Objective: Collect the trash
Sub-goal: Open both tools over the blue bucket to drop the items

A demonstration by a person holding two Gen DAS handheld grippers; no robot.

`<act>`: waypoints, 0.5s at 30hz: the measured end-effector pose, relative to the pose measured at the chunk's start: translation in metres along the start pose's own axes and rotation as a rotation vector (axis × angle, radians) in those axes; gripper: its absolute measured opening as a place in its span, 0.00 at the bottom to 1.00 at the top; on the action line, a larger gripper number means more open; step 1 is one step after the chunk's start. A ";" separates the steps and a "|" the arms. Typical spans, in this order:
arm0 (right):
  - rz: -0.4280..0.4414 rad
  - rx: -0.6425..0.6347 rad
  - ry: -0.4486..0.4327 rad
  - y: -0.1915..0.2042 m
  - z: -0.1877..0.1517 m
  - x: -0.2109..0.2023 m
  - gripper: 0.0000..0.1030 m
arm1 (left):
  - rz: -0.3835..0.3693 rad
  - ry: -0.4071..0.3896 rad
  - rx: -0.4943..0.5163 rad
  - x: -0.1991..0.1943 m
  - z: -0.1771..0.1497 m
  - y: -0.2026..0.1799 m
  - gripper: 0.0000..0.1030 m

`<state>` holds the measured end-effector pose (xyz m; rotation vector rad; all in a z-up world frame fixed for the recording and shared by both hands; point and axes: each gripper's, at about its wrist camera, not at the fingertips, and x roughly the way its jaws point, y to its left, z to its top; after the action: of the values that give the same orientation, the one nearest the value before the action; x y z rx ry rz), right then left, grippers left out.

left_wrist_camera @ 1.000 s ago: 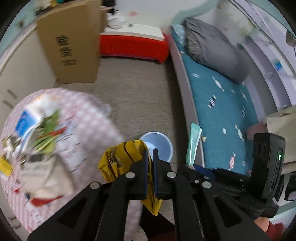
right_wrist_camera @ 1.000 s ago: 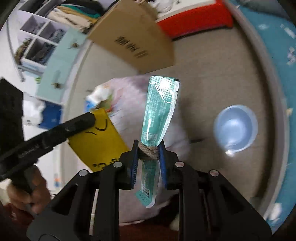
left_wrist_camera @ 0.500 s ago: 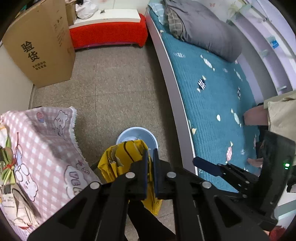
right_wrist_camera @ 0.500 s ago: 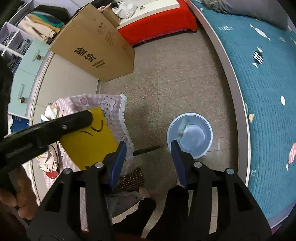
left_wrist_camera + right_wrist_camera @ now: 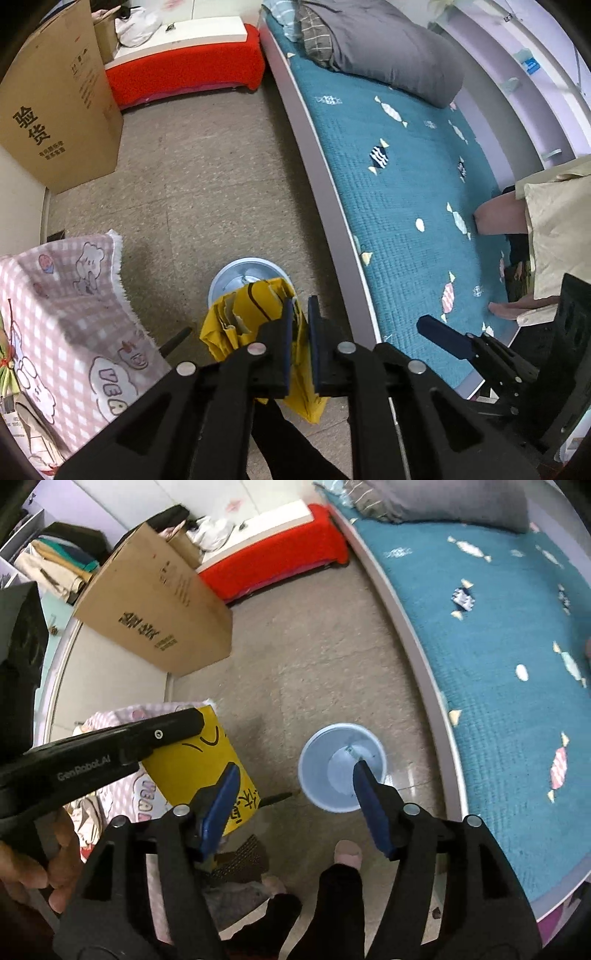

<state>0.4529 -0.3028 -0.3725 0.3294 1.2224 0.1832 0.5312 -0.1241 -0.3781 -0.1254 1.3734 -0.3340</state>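
My left gripper point(image 5: 300, 306) is shut on a crumpled yellow paper wrapper point(image 5: 247, 314) and holds it above the near rim of a light blue bin point(image 5: 236, 273) on the floor. The wrapper point(image 5: 195, 764) also shows in the right wrist view, under the left gripper's arm. My right gripper point(image 5: 295, 771) is open and empty, above the bin point(image 5: 325, 775). A small piece of trash point(image 5: 352, 751) lies inside the bin.
A table with a pink checked cloth point(image 5: 62, 314) holds paper litter at the left. A bed with a teal cover point(image 5: 406, 177) runs along the right. A cardboard box point(image 5: 55, 110) and a red bench point(image 5: 184, 70) stand at the far side of the floor.
My right gripper let go of the green packet and opened; the packet dropped into the bin. Both grippers swung from the table to over the bin. The left kept hold of the yellow wrapper.
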 end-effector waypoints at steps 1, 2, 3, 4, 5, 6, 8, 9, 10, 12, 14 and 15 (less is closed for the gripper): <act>-0.004 0.002 -0.007 -0.002 0.000 -0.002 0.62 | -0.011 0.005 0.000 0.001 0.001 -0.003 0.20; -0.009 0.007 -0.014 -0.004 -0.001 -0.005 0.62 | -0.012 0.004 0.000 0.000 0.001 -0.004 0.36; -0.010 0.013 -0.015 -0.006 -0.001 -0.006 0.62 | 0.000 0.002 0.000 -0.001 0.000 -0.005 0.49; -0.010 0.017 -0.016 -0.007 -0.002 -0.007 0.62 | 0.003 0.006 0.002 -0.001 -0.001 -0.006 0.50; -0.013 0.018 -0.018 -0.008 -0.003 -0.008 0.62 | 0.001 0.012 0.004 -0.001 -0.003 -0.005 0.50; -0.016 0.020 -0.019 -0.008 -0.004 -0.009 0.62 | 0.007 0.017 0.002 -0.002 -0.005 -0.004 0.50; -0.013 0.023 -0.016 -0.005 -0.008 -0.011 0.62 | 0.018 0.019 -0.010 -0.005 -0.010 0.000 0.53; -0.014 0.022 -0.017 -0.003 -0.010 -0.012 0.62 | 0.019 0.016 -0.021 -0.009 -0.014 0.003 0.55; -0.014 0.019 -0.017 0.001 -0.012 -0.012 0.62 | 0.021 0.013 -0.027 -0.012 -0.018 0.007 0.56; -0.007 0.010 -0.011 0.009 -0.016 -0.012 0.62 | 0.032 0.009 -0.038 -0.018 -0.025 0.014 0.58; 0.003 -0.007 -0.006 0.021 -0.020 -0.012 0.63 | 0.040 -0.003 -0.060 -0.028 -0.035 0.025 0.59; 0.009 -0.020 -0.003 0.029 -0.022 -0.011 0.63 | 0.042 -0.011 -0.072 -0.033 -0.039 0.031 0.61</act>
<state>0.4291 -0.2756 -0.3590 0.3178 1.2150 0.2028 0.4925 -0.0805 -0.3635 -0.1579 1.3754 -0.2484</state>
